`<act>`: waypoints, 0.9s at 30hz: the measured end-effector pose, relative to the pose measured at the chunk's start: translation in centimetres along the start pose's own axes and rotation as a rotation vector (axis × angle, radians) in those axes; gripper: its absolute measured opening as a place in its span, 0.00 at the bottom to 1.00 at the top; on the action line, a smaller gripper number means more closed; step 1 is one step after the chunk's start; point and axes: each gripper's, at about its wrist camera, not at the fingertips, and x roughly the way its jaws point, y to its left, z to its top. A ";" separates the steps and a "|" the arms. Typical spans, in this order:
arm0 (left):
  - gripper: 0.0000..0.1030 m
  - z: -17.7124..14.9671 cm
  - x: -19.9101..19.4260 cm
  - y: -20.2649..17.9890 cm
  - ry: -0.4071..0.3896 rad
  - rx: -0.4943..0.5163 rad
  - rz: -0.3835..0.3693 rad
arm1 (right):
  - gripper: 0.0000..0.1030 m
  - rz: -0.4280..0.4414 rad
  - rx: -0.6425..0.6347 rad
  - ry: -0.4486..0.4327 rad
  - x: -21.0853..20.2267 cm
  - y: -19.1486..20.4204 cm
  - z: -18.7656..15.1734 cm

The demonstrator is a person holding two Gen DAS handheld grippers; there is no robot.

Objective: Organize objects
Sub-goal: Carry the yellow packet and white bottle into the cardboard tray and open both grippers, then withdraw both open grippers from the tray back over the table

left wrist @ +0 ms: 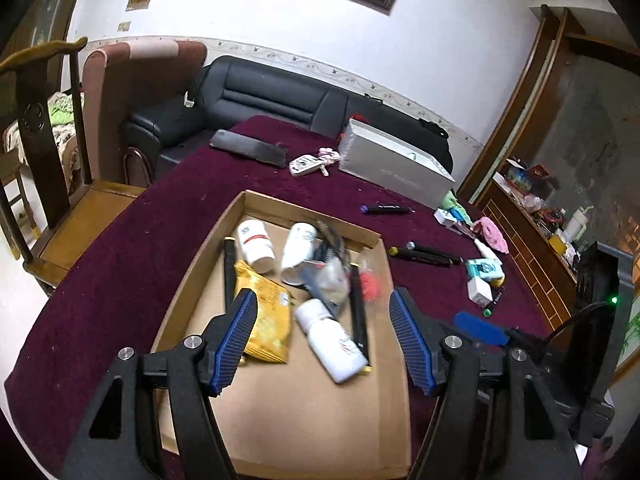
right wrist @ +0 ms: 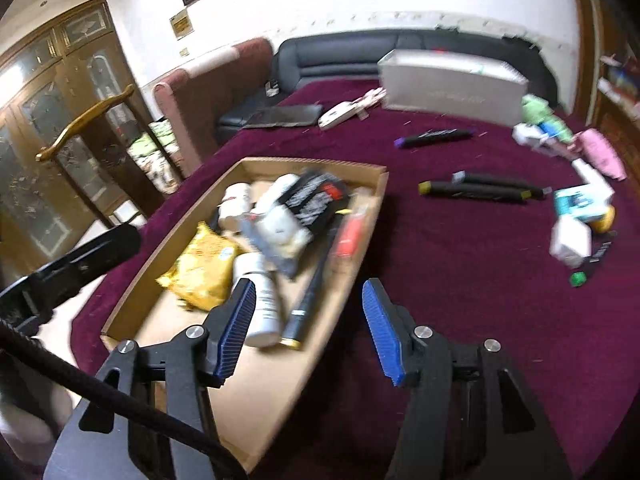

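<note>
Fingers [left wrist: 245, 320] of both grippers spread apart, empty.
Left gripper [left wrist: 323, 336] hovers over the cardboard tray [left wrist: 280, 408]; right gripper [right wrist: 308, 320] hovers at its edge.

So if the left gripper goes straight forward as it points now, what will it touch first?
Probably the white bottle lying in the cardboard box, directly between the open fingers of the left gripper. Depth is hard to judge here.

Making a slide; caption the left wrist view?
Open left gripper hovers over a cardboard tray of bottles and packets on a maroon table.
</note>
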 end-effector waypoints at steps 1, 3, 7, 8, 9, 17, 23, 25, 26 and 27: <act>0.61 -0.1 0.0 -0.8 0.003 0.013 -0.001 | 0.54 -0.022 -0.001 -0.013 -0.5 -0.4 -0.1; 0.61 -0.3 -0.1 -2.1 0.009 0.035 -0.002 | 0.55 -0.049 0.007 -0.035 -1.3 -1.6 -0.1; 0.61 -0.9 0.4 -5.3 0.026 0.096 -0.011 | 0.55 -0.117 0.020 -0.079 -3.1 -3.9 -0.4; 0.61 -1.0 0.8 -6.3 0.034 0.113 -0.016 | 0.55 -0.142 0.019 -0.092 -3.6 -4.6 -0.5; 0.61 -1.2 1.1 -7.2 0.042 0.130 -0.021 | 0.57 -0.160 0.019 -0.102 -4.0 -5.1 -0.5; 0.61 -3.3 4.8 -14.4 0.138 0.254 -0.053 | 0.61 -0.277 0.037 -0.165 -6.7 -10.3 -1.0; 0.61 -5.2 8.0 -18.1 0.207 0.326 -0.064 | 0.63 -0.345 0.073 -0.177 -7.8 -13.9 -1.4; 0.61 -6.0 9.2 -18.9 0.237 0.340 -0.066 | 0.63 -0.359 0.082 -0.178 -8.0 -14.9 -1.5; 0.61 -6.5 9.9 -19.3 0.254 0.348 -0.061 | 0.63 -0.363 0.086 -0.176 -8.1 -15.3 -1.6; 0.61 -6.9 10.6 -19.6 0.271 0.352 -0.055 | 0.63 -0.369 0.091 -0.173 -8.1 -15.8 -1.6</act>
